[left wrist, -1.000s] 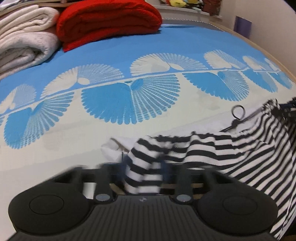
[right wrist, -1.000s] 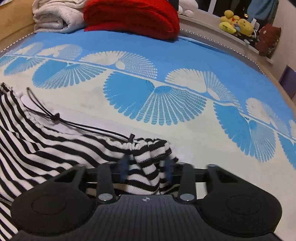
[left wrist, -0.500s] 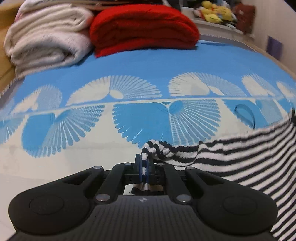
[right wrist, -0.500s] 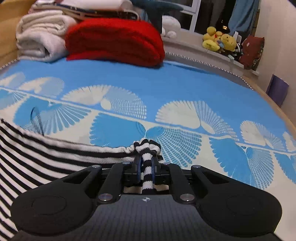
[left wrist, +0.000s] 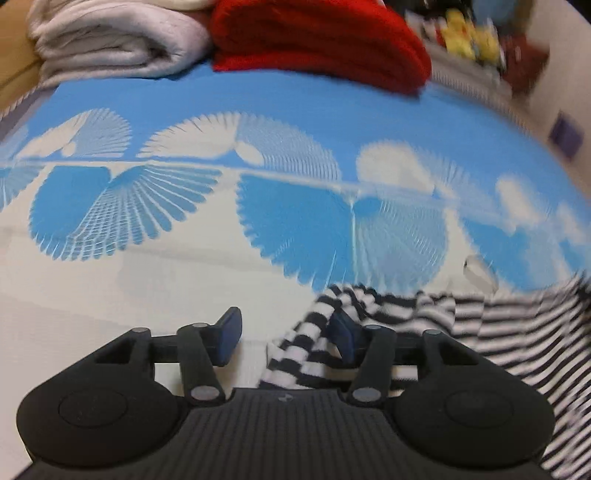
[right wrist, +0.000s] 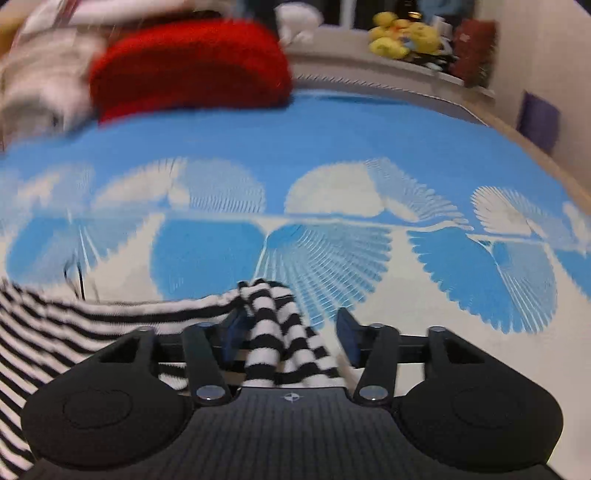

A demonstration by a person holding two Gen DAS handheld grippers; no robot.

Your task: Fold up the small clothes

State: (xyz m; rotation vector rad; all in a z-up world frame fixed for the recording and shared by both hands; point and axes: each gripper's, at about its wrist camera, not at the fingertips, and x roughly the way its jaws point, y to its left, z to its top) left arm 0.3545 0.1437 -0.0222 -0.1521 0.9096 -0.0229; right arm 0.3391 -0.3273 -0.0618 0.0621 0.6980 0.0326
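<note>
Now both let go: the left gripper (left wrist: 284, 338) has just sprung its jaws apart and the right gripper (right wrist: 290, 334) likewise, with the bunched edge of the striped garment (right wrist: 273, 332) lying slack between the pads, gripped by neither. It rests mid-bed on the blue-and-white bedspread (left wrist: 258, 110), near its front edge. Looks like a fold just laid down; next, back off cleanly and take fresh corners.

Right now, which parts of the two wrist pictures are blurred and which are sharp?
Left wrist view: the red blanket, the toys and the striped cloth are smeared, while the left gripper is crisp. Right wrist view: the white blankets and the bedspread streak at the left, and the right gripper stays sharp. Both views bow at the edges.
</note>
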